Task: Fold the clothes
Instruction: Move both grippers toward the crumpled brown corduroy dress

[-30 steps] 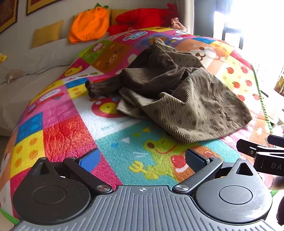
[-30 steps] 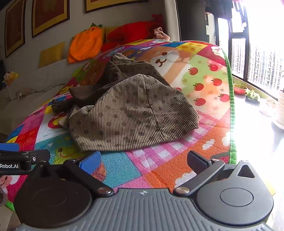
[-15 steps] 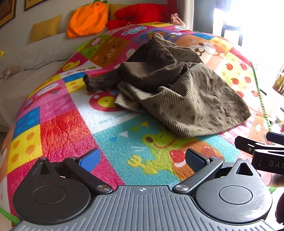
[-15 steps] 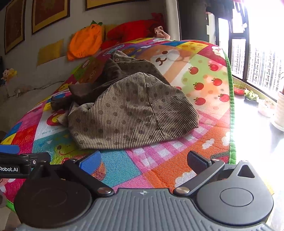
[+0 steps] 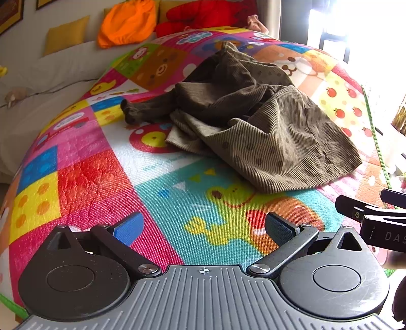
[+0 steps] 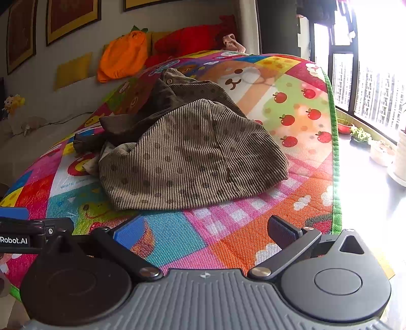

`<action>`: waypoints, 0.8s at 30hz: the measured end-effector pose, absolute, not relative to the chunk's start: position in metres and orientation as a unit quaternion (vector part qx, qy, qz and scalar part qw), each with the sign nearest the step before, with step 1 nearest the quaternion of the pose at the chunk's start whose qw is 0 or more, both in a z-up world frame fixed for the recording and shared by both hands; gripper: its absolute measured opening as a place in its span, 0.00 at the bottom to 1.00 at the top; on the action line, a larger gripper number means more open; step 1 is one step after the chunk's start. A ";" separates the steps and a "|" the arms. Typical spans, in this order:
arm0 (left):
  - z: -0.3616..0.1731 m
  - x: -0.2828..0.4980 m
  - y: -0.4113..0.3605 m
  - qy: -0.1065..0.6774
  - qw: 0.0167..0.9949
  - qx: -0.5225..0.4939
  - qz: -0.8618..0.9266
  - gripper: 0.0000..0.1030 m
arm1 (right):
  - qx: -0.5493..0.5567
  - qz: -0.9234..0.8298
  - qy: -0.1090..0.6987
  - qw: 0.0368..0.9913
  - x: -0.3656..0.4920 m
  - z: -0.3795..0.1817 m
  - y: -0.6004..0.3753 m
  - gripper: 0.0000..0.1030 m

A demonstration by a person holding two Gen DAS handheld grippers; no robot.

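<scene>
A crumpled brown corduroy garment with dark dots (image 5: pixel 253 121) lies in a heap on a colourful cartoon play mat (image 5: pixel 177 203). It also shows in the right wrist view (image 6: pixel 192 157). My left gripper (image 5: pixel 203 227) is open and empty, above the mat short of the garment's near edge. My right gripper (image 6: pixel 205 228) is open and empty, also short of the garment's near hem. Part of the right gripper shows at the right edge of the left wrist view (image 5: pixel 375 220), and part of the left gripper at the left edge of the right wrist view (image 6: pixel 28 233).
An orange cushion (image 5: pixel 127 22), a red cushion (image 5: pixel 203 15) and a yellow cushion (image 5: pixel 66 34) lie against the back wall. The mat's green edge (image 6: pixel 336 152) runs along the right, with bare floor, plant pots (image 6: pixel 360 134) and a window beyond.
Both grippers have moved slightly forward toward the garment, which looks a little larger and lower in the views. The garment has not moved and both grippers stay open.
</scene>
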State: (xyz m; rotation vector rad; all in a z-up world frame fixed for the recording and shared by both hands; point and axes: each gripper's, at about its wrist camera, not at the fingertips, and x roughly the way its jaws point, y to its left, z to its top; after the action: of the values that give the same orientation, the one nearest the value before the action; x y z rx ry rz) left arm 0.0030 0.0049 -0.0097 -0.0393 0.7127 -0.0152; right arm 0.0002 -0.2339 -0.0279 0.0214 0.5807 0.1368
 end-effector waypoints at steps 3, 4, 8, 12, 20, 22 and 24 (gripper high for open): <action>-0.011 0.003 0.006 0.352 0.936 -0.020 -0.007 1.00 | 0.011 0.068 0.287 0.955 0.001 -0.028 -0.234 1.00; -0.011 0.003 0.006 0.353 0.935 -0.020 -0.007 1.00 | 0.011 0.067 0.288 0.955 0.001 -0.028 -0.234 1.00; -0.011 0.004 0.006 0.354 0.935 -0.022 -0.005 1.00 | 0.013 0.067 0.291 0.954 0.001 -0.029 -0.235 1.00; -0.011 0.004 0.006 0.356 0.934 -0.023 -0.005 1.00 | 0.016 0.067 0.293 0.954 0.001 -0.031 -0.236 1.00; -0.013 0.005 0.008 0.359 0.933 -0.026 -0.004 1.00 | 0.019 0.066 0.298 0.952 0.002 -0.033 -0.237 1.00; -0.013 0.005 0.009 0.361 0.932 -0.027 -0.004 1.00 | 0.019 0.066 0.299 0.952 0.003 -0.032 -0.237 1.00; -0.014 0.006 0.009 0.363 0.931 -0.028 -0.004 1.00 | 0.019 0.066 0.302 0.951 0.004 -0.034 -0.237 1.00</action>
State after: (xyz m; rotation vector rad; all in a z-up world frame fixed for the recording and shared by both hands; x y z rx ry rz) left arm 0.0061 0.0093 -0.0142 -0.0569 0.7431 -0.0089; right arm 0.0043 -0.2373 -0.0336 0.0381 0.6132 0.1345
